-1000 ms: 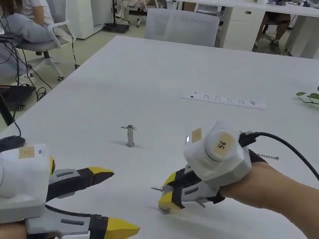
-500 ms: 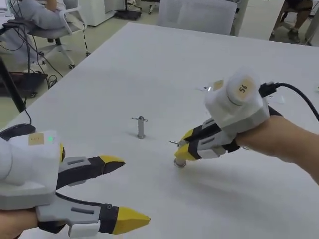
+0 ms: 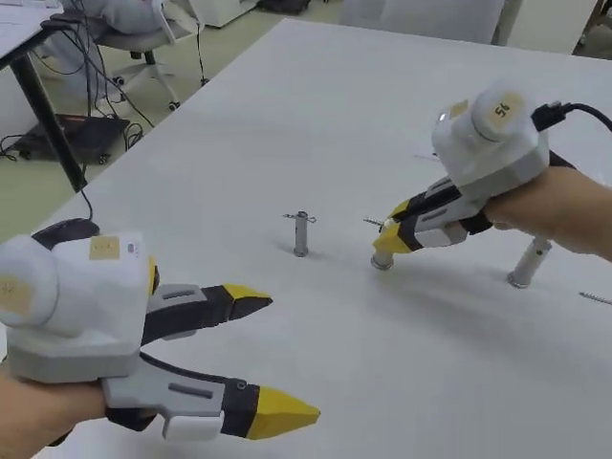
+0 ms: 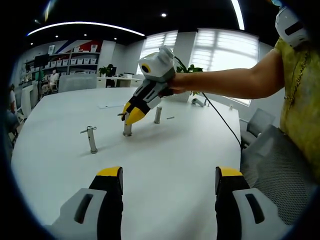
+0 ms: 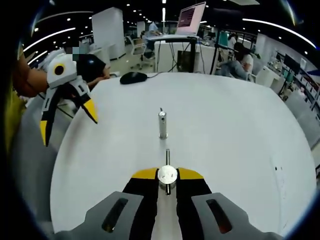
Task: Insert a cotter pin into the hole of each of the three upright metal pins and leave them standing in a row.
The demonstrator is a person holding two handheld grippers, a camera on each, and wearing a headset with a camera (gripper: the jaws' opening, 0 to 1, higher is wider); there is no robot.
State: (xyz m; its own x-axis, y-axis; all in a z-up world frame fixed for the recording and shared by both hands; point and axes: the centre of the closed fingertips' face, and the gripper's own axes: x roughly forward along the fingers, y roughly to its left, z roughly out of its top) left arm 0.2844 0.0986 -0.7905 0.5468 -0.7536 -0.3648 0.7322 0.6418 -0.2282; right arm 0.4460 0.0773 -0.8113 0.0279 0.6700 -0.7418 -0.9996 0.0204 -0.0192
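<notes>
1. Over the last second the right claw (image 3: 387,241) had carried the held pin (image 3: 382,260) across the desk (image 3: 287,115). It brought the pin from well short of the finished pin (image 3: 301,237) to a spot near it. The head camera swung during that time too, so part of the shift belonged to the view.
2. The right claw was pressed together on the held pin's head. The pin's foot was at the desk surface, though whether it bore weight could not be told. The second cotter pin (image 3: 373,222) stuck out sideways through it, just beside the yellow tips.
3. The left claw (image 3: 290,360) was spread and carried nothing. It hung over the near edge of the desk, well apart from all the pins.
4. Judged from this, the held pin was already fitted and was being placed beside the finished pin to start the row. Letting go of it upright looked like the step in hand.
5. Metal pins: three. The finished pin stood alone with the first cotter pin (image 3: 298,218) through its top. The held pin was in the right claw. The bare pin (image 3: 529,263) stood beyond the right claw, with no cotter visible in it.
6. Cotter pins: three. Two were through pins, and one loose cotter pin (image 3: 595,298) lay flat on the desk near the bare pin.
7. Claws: two. By this count two pins were done and one remained.
</notes>
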